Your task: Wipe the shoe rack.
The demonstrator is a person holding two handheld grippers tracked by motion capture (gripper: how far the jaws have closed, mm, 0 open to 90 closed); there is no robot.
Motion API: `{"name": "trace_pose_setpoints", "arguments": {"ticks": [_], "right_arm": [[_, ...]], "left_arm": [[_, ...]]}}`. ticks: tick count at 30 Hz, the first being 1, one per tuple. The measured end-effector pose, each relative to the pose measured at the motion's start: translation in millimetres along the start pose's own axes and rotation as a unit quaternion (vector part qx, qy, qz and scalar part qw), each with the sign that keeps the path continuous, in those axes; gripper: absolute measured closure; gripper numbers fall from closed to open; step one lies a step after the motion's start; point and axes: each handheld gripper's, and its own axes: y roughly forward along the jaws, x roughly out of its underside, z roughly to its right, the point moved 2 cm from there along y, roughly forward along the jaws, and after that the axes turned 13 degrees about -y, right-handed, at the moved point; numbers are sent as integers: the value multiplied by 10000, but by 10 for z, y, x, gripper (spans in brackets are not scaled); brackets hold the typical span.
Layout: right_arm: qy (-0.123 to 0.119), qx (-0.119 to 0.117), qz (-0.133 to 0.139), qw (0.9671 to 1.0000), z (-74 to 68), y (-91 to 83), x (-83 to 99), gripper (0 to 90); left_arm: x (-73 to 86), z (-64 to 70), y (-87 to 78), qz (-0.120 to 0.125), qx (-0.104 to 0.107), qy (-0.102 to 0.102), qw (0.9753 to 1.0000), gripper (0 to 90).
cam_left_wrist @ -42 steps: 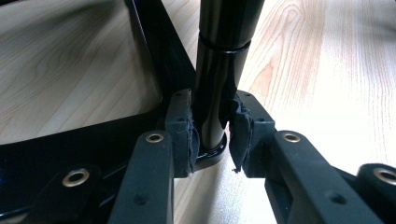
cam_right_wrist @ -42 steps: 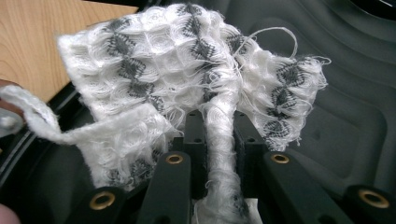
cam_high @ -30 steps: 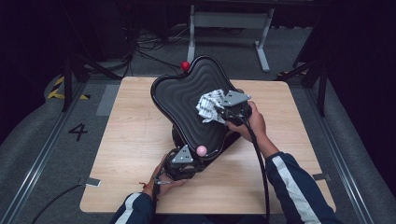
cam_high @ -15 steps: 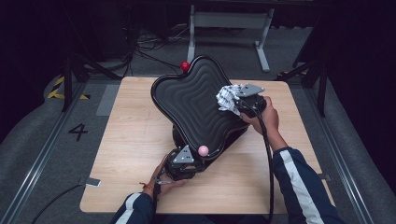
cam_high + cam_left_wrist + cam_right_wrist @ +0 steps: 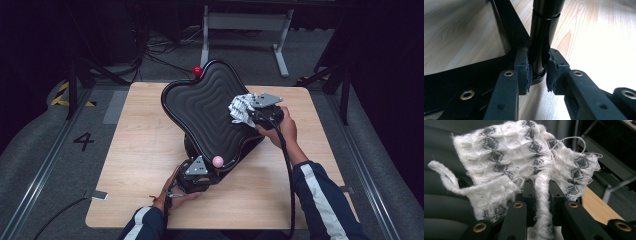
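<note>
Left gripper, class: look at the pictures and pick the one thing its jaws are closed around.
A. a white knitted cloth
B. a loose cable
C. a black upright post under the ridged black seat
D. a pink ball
C: in the left gripper view the left gripper has its pads pressed on both sides of the glossy black post; the white cloth is in the right gripper.

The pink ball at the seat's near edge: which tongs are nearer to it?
Left. The left tongs grip the black post under the seat, right beside the pink ball. The right tongs hold a white cloth at the seat's right edge, farther away.
</note>
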Motion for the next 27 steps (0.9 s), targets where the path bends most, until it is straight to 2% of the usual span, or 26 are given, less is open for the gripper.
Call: {"name": "trace_pose_setpoints", "arguments": {"ticks": [1, 3, 4, 8, 13, 20, 22, 25, 27], "right_arm": [[-31, -134, 94, 9999, -60, -14, -39, 796], [-51, -175, 123, 9998, -94, -20, -60, 796], [-193, -182, 152, 9995, -161, -31, -104, 796], [-463, -166, 284, 9984, -347, -70, -209, 797], [-628, -375, 516, 9960, -569, -139, -317, 797], [-743, -973, 763, 9895, -817, -244, -416, 796], [-812, -1052, 803, 9879, -876, -266, -438, 795], [-817, -1291, 868, 9844, -945, -299, -464, 793], [-923, -1289, 874, 9835, -975, -313, -470, 790]], "left_arm": [[0, 0, 0, -1, -3, 2, 10000, 727], [0, 0, 0, -2, -3, 3, 10000, 727], [0, 0, -1, 0, -3, 13, 10000, 726], [-1, 2, -1, -10, -30, 41, 10000, 727], [1, 4, 2, -5, -34, 37, 10000, 727], [1, 4, 5, 20, -44, 38, 10000, 727], [2, 7, 4, 11, -39, 25, 10000, 727], [1, 6, 1, -10, -46, 32, 10000, 727], [-1, 5, 3, -3, -45, 45, 10000, 728]]}}
